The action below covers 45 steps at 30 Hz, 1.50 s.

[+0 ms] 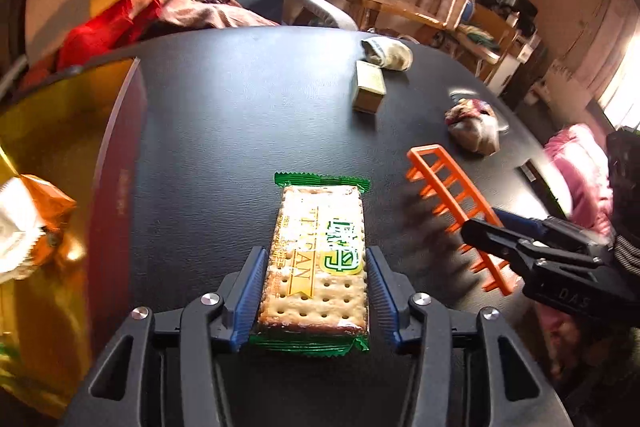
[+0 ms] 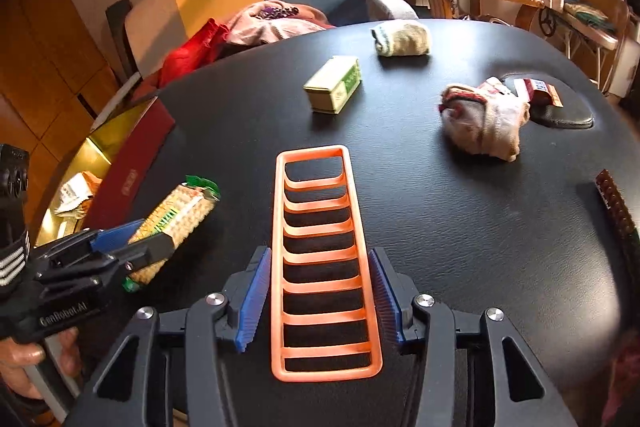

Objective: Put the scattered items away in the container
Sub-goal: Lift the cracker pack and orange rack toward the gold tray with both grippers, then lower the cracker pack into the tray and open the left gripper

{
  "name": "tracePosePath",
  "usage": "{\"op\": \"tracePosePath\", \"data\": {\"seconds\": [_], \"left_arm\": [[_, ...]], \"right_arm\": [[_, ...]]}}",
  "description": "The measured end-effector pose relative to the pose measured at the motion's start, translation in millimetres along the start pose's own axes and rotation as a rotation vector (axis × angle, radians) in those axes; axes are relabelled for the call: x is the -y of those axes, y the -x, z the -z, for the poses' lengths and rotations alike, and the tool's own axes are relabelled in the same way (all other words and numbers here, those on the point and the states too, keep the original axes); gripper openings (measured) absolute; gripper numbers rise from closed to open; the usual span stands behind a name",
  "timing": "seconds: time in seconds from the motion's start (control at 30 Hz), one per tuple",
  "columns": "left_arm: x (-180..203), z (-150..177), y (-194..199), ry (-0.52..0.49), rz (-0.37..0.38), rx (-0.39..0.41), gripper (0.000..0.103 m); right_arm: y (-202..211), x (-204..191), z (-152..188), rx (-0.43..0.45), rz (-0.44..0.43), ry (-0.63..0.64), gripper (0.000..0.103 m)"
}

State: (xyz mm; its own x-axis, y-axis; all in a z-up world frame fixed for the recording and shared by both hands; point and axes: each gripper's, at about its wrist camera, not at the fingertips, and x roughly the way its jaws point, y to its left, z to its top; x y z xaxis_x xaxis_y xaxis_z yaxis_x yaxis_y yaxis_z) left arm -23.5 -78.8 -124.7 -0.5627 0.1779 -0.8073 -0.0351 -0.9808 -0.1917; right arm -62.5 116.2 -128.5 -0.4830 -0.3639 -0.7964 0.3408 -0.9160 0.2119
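Cracker packet (image 1: 320, 267) reads "TRICAN"; left claw (image 2: 132, 251) "GenRobot.AI".

I see a green-edged cracker packet (image 1: 318, 267) lying flat on the black worktop (image 1: 240, 115); an orange slotted rack (image 2: 324, 267) flat beside it; a gold-lined red box (image 2: 120, 163) at the left edge holding wrappers.

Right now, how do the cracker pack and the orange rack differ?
The cracker pack is a solid, sealed green-edged packet; the orange rack is an open plastic frame of slats with the black table showing through. The pack sits between the fingers of the left gripper, the rack between those of the right gripper. Both lie lengthwise between blue pads, still outside the red box.
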Motion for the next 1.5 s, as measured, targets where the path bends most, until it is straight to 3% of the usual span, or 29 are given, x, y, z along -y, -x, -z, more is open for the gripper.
{"op": "tracePosePath", "data": {"seconds": [0.3, 0.47, 0.63, 0.9, 1.2, 1.5], "left_arm": [[-7.2, 5.6, 46.7, 0.016, 0.030, 0.088, 0.050], [-23.3, 7.8, 70.2, 0.049, 0.009, 0.137, 0.050], [-51.0, 13.0, 92.7, 0.102, -0.046, 0.181, 0.050], [-129.3, 18.2, 134.6, 0.241, -0.180, 0.260, 0.050], [-204.8, 19.2, 137.1, 0.349, -0.318, 0.243, 0.050], [-233.0, 26.7, 123.5, 0.425, -0.330, 0.210, 0.050]], "right_arm": [[18.3, -23.9, -0.7, 0.042, -0.073, -0.014, 0.050], [23.7, -51.9, -9.2, 0.061, -0.107, 0.031, 0.050], [22.6, -88.1, -17.2, 0.066, -0.152, 0.098, 0.050], [19.9, -154.9, -41.0, 0.090, -0.237, 0.204, 0.050], [-18.2, -239.5, -74.3, 0.062, -0.317, 0.303, 0.050], [-79.0, -284.2, -98.3, -0.021, -0.277, 0.331, 0.049]]}}
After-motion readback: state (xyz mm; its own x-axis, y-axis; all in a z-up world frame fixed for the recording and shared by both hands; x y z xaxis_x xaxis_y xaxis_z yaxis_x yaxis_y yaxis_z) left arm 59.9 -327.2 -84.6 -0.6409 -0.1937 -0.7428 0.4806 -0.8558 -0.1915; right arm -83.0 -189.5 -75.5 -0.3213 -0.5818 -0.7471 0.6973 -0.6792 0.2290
